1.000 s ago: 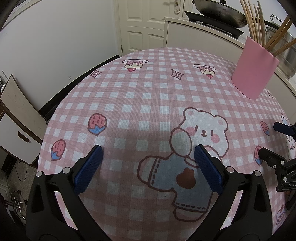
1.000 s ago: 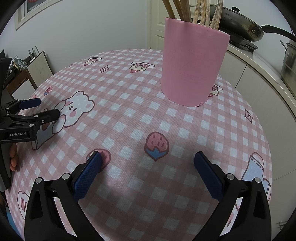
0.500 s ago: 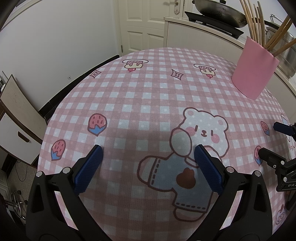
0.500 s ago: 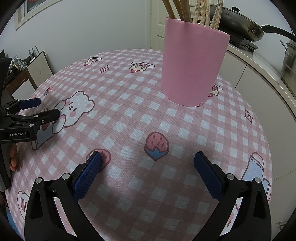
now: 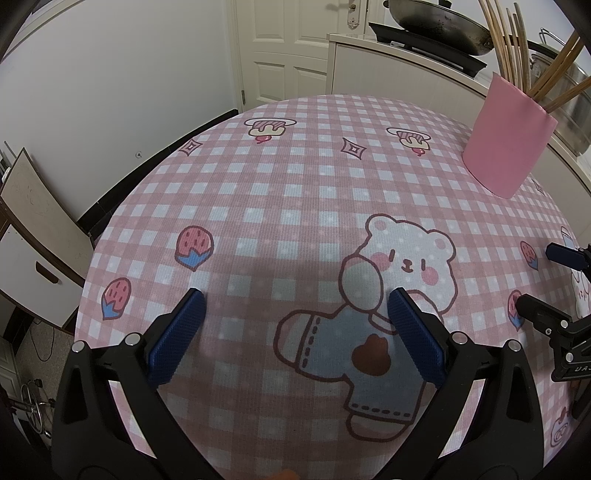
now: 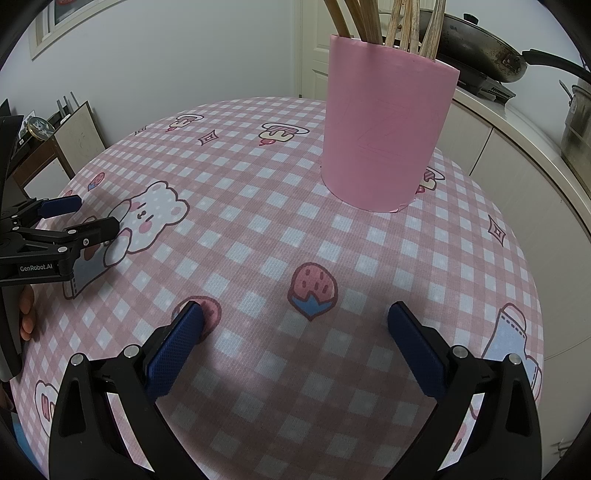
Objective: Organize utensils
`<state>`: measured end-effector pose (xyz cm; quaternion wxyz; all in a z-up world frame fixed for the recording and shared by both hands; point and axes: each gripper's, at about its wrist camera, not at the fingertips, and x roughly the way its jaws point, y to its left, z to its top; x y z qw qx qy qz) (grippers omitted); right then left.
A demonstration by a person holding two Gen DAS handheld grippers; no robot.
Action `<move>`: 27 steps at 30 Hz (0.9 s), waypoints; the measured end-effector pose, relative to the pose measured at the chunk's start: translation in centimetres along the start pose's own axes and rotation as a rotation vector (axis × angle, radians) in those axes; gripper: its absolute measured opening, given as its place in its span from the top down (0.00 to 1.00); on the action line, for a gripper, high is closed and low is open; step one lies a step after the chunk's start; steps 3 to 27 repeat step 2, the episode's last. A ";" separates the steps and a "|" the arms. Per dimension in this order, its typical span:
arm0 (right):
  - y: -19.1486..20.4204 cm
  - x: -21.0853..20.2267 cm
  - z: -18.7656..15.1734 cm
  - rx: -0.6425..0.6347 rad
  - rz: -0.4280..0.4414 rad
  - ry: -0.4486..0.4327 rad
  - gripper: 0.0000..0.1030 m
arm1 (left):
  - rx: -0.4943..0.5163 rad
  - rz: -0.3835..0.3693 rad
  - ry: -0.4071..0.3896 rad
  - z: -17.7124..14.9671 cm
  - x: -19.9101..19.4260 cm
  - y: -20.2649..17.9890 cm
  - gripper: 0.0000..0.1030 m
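Pink checked cloth covers the table. Lower frame, the right gripper hangs spread and empty; the left gripper likewise. Farther, upper centre, a pink holder stands upright, holding wooden chopsticks.

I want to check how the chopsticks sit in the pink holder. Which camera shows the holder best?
The right wrist view: the pink holder stands close and nearly central, its rim and chopsticks clear. The left wrist view shows it small, distorted at the upper right edge.
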<state>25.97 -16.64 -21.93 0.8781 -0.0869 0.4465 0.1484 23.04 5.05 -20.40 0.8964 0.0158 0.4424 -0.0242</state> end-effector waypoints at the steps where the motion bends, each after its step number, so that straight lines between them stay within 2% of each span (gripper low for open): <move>1: 0.0 0.0 0.0 0.000 0.000 0.000 0.06 | 0.000 0.000 0.000 0.0 0.1 -0.1 0.06; 27: 0.0 0.0 0.0 0.000 0.000 0.000 0.06 | 0.000 0.000 0.000 0.0 0.0 0.0 0.06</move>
